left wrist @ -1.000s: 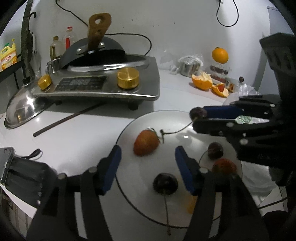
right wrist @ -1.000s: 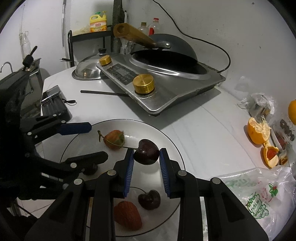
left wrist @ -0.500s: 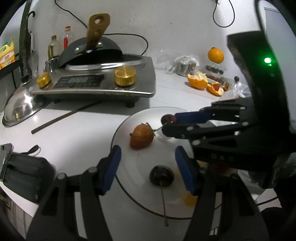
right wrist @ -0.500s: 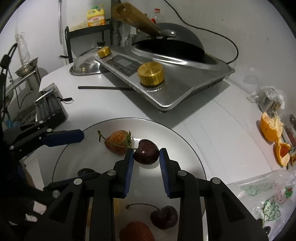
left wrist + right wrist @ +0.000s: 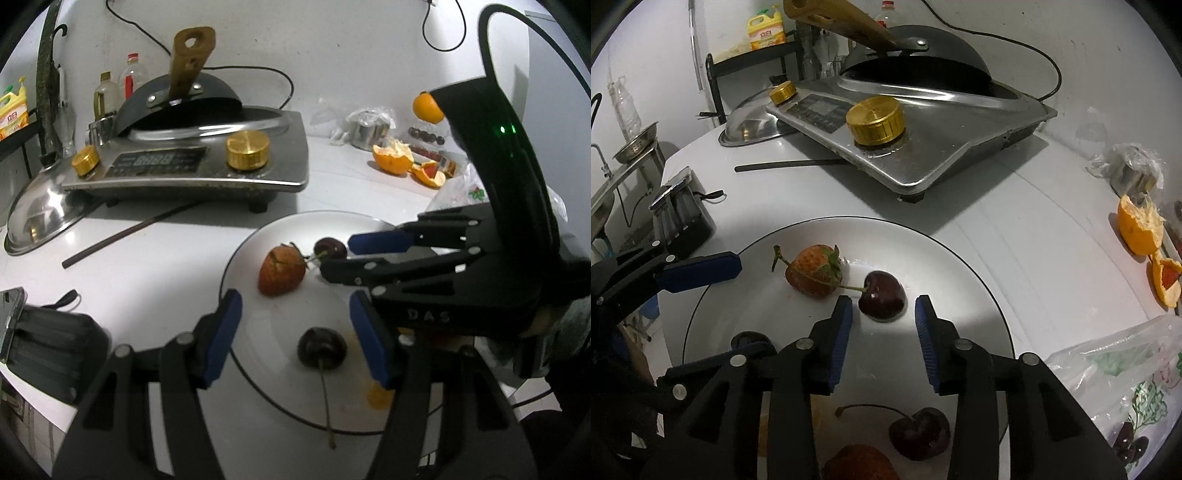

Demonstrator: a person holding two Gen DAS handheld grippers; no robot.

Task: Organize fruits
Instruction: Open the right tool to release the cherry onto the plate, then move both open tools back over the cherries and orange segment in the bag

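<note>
Your left tool [image 5: 295,334] is a black linkage frame with two fingers faced in blue ribbed pads [image 5: 221,338], and silver round pins mark each joint. Your right tool [image 5: 884,339] is built alike: black arms, blue pads, silver pins. Seen from the left wrist, its body carries the raised letters "DAS", a green light glows on the curved black housing behind it, and a black cable arcs over that housing.

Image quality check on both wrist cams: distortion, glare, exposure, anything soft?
Left wrist: strong fisheye bending with dark corners; dim overall; the right gripper body blocks the right side; plate evenly lit. Right wrist: same barrel distortion; bright glare patch on the plate around the cherry, which casts a short shadow; stove shows metallic reflections; both views look sharp, without motion blur.
</note>
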